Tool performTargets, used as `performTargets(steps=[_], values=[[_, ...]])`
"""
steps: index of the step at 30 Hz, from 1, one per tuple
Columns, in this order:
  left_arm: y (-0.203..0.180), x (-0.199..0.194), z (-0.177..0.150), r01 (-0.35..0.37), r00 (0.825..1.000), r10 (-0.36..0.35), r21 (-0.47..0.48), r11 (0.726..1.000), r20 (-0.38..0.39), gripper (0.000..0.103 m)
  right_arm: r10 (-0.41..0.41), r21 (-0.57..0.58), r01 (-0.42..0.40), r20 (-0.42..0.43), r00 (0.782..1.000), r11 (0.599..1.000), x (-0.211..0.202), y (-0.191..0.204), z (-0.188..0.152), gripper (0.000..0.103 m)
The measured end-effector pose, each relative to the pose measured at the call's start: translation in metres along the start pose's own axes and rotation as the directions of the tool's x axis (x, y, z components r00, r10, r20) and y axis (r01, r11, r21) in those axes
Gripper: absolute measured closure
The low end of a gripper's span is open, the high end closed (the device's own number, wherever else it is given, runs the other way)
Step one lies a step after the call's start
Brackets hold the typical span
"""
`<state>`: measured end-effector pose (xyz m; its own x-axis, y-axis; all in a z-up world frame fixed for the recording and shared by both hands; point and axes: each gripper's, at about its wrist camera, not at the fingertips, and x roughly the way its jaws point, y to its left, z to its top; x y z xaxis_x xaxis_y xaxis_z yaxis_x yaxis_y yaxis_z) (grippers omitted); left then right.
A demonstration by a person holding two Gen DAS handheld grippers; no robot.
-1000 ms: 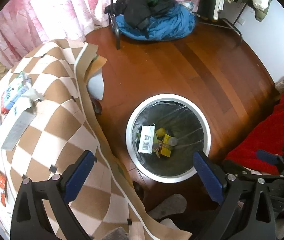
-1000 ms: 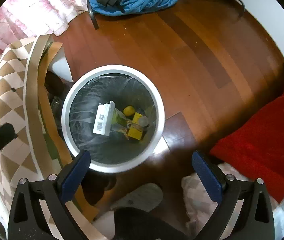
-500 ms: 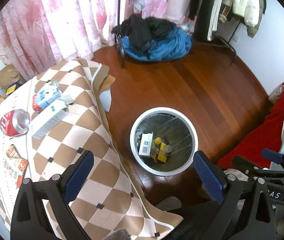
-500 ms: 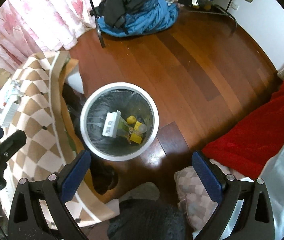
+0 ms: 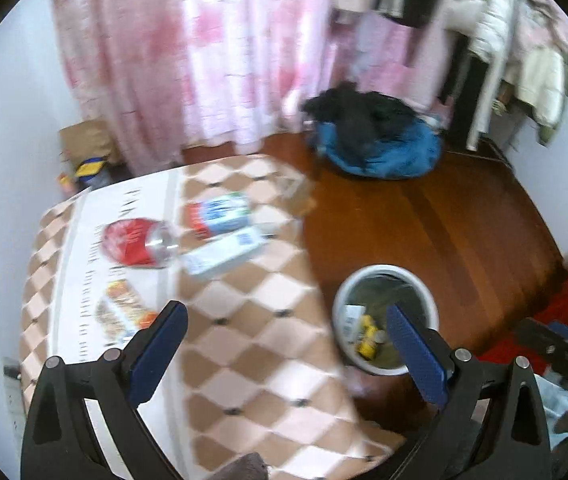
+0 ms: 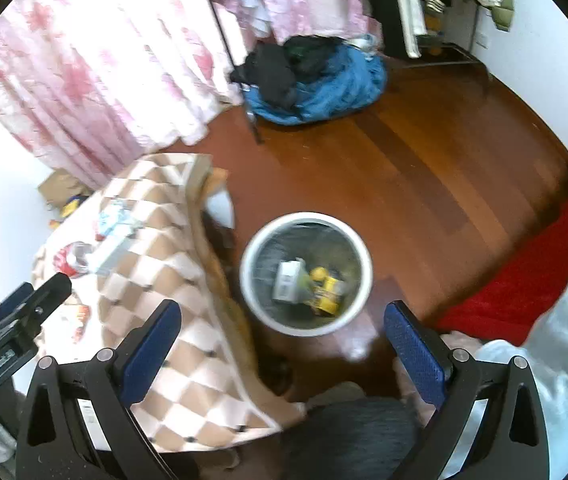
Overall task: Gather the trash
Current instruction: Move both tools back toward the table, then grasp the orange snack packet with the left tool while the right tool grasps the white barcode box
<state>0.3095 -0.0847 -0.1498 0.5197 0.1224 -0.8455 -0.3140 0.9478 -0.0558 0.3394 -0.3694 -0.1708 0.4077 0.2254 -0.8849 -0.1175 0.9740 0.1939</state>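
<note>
A white round bin point(image 5: 384, 272) point(image 6: 366, 268) stands on the wood floor beside the table, with a white carton and yellow scraps inside. On the checkered tablecloth point(image 5: 243, 344) point(image 6: 155, 248) lie a crushed red can point(image 5: 133, 242) point(image 6: 68, 259), a white box point(image 5: 223, 254), a blue-and-white carton point(image 5: 217, 213) and a snack wrapper point(image 5: 123, 312). My left gripper point(image 5: 286, 354) hangs open and empty over the table's near right edge. High above the floor, my right gripper point(image 6: 281, 354) is open and empty, with the bin just ahead of it.
Pink curtains point(image 5: 203, 52) hang behind. A blue and black clothes pile point(image 5: 376, 144) point(image 6: 308, 80) lies on the floor by a rack. A red cloth point(image 6: 524, 288) lies at the right. A paper bag point(image 5: 87, 144) sits in the left corner.
Both grippers have risen and drawn back from the bin. The left view has swung left onto the tabletop, so the can, box and cartons sit nearer its middle.
</note>
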Motion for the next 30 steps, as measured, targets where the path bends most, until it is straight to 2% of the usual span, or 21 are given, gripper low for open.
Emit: performTargets(steps=[2, 6, 11, 14, 17, 18, 19, 21, 24, 26, 28, 30], values=[[0.032, 0.011, -0.003, -0.045, 0.999, 0.044, -0.028, 0.999, -0.018, 0.002, 0.026, -0.026, -0.027, -0.012, 1.0, 0.999, 0.008, 0.024, 0.0, 0.001], [0.104, 0.045, -0.014, -0.137, 0.988, 0.127, -0.111, 0.984, -0.09, 0.0, 0.094, -0.051, -0.098, -0.086, 0.992, 0.994, 0.05, 0.081, 0.001, 0.001], [0.18, 0.09, -0.031, -0.238, 0.961, 0.195, -0.227, 0.944, -0.197, 0.0, 0.152, -0.039, -0.162, -0.177, 0.972, 0.986, 0.12, 0.149, 0.005, 0.001], [0.217, 0.112, -0.041, -0.277, 0.945, 0.206, -0.29, 0.916, -0.252, 0.0, 0.175, -0.013, -0.183, -0.23, 0.957, 0.983, 0.172, 0.19, 0.012, 0.001], [0.243, 0.123, -0.047, -0.271, 0.944, 0.172, -0.365, 0.891, -0.281, 0.0, 0.179, 0.017, -0.18, -0.246, 0.953, 0.983, 0.214, 0.224, 0.02, 0.002], [0.248, 0.126, -0.049, -0.265, 0.945, 0.158, -0.386, 0.884, -0.287, 0.0, 0.182, 0.036, -0.178, -0.243, 0.953, 0.983, 0.227, 0.234, 0.023, 0.008], [0.252, 0.129, -0.05, -0.258, 0.946, 0.145, -0.4, 0.88, -0.29, 0.0, 0.176, 0.05, -0.169, -0.244, 0.954, 0.984, 0.24, 0.241, 0.026, 0.018], [0.257, 0.134, -0.052, -0.241, 0.948, 0.118, -0.423, 0.873, -0.296, 0.0, 0.168, 0.081, -0.152, -0.256, 0.952, 0.985, 0.261, 0.253, 0.031, 0.027], [0.253, 0.137, -0.052, -0.204, 0.952, 0.073, -0.437, 0.876, -0.298, 0.0, 0.16, 0.116, -0.132, -0.274, 0.948, 0.984, 0.286, 0.265, 0.034, 0.027], [0.247, 0.138, -0.05, -0.184, 0.953, 0.049, -0.441, 0.878, -0.299, 0.0, 0.16, 0.112, -0.133, -0.284, 0.945, 0.985, 0.293, 0.267, 0.034, 0.029], [0.242, 0.141, -0.049, -0.165, 0.953, 0.026, -0.447, 0.879, -0.301, 0.0, 0.162, 0.072, -0.147, -0.281, 0.946, 0.986, 0.292, 0.27, 0.034, 0.044], [0.237, 0.147, -0.046, -0.142, 0.951, -0.008, -0.462, 0.876, -0.309, 0.0, 0.166, 0.043, -0.161, -0.308, 0.937, 0.986, 0.29, 0.267, 0.032, 0.047]])
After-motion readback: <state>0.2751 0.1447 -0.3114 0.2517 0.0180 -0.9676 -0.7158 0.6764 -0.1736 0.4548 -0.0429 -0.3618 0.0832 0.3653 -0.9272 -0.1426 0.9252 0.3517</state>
